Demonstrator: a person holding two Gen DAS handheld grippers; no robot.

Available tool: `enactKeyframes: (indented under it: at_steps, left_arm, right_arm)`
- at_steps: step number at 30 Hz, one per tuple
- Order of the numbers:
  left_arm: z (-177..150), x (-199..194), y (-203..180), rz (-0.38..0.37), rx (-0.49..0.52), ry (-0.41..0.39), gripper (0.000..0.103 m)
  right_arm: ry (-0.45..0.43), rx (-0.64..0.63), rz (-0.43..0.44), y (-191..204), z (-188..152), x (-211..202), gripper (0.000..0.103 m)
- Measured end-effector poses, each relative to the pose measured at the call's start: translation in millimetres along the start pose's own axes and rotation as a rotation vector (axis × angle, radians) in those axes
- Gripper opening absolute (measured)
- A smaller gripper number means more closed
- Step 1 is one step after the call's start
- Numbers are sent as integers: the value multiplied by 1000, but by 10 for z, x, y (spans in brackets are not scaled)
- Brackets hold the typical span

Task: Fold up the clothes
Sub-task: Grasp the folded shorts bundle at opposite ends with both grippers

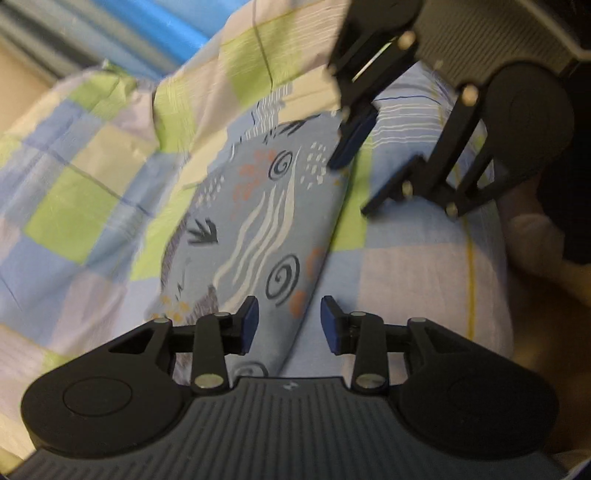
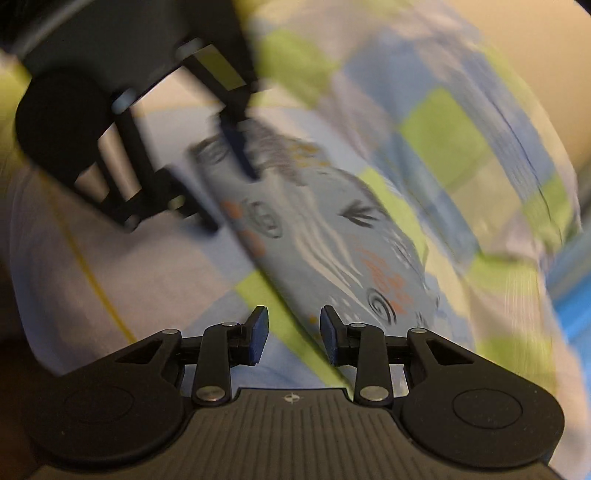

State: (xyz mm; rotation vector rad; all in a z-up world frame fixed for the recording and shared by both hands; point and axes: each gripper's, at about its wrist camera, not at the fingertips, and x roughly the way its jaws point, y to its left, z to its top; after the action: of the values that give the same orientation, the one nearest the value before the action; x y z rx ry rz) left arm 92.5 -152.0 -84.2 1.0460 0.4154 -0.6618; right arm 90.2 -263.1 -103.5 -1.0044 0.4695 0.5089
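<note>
Blue-grey printed fabric, that's our garment [image 1: 255,221], a folded piece patterned with dark spirals, white wavy stripes and orange blotches, lying flat on a checked bedsheet [image 1: 92,177] of green, blue, lilac and cream squares. In the left wrist view we see it run as a long narrow shape from just ahead of our left gripper [image 1: 289,325] up toward the middle of the frame, with one long straight edge on its right side. Our left gripper hovers over its near end, blue-padded fingers [image 1: 251,321] spread apart with nothing between them. Our right gripper [image 1: 360,173] comes in from the upper right, over the garment's far end, its jaws parted and empty as well; one blue pad sits just by the cloth's edge, though we cannot tell whether it touches. From the right wrist view, badly blurred, we see the same garment [image 2: 332,236] slanting across the sheet, the right gripper [image 2: 294,332] open above its near corner. Beyond the sheet's edge, a bright blue strip [image 1: 147,26] shows.
</note>
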Motion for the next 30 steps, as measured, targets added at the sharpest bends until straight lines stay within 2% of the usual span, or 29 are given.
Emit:
enactKeyframes:
  at_steps: [3, 7, 9, 14, 18, 21, 24, 26, 30]
  left_arm:
    - [24, 34, -9, 3, 9, -2, 34]
    - [29, 66, -17, 14, 19, -5, 36]
    - [46, 82, -24, 29, 25, -8, 42]
    - [193, 225, -82, 70, 44, -36, 45]
    - [246, 361, -164, 138, 143, -57, 46]
    - [121, 407, -38, 197, 155, 19, 46]
    - [-20, 430, 155, 209, 78, 77, 46]
    - [-17, 435, 170, 209, 66, 84, 44]
    - [37, 473, 56, 206, 125, 88, 27]
  right_arm:
    - [12, -92, -42, -8, -23, 116, 33]
    - [79, -69, -109, -164, -176, 256, 33]
    - [92, -63, -136, -178, -223, 285, 33]
    - [83, -56, -145, -190, -233, 305, 33]
    - [78, -44, -145, -196, -268, 284, 33]
    - [77, -38, -151, -208, -287, 266, 33]
    - [77, -46, -159, -186, -276, 261, 33]
    - [71, -66, -170, -152, -257, 272, 33]
    - [46, -114, -190, -116, -234, 336, 35]
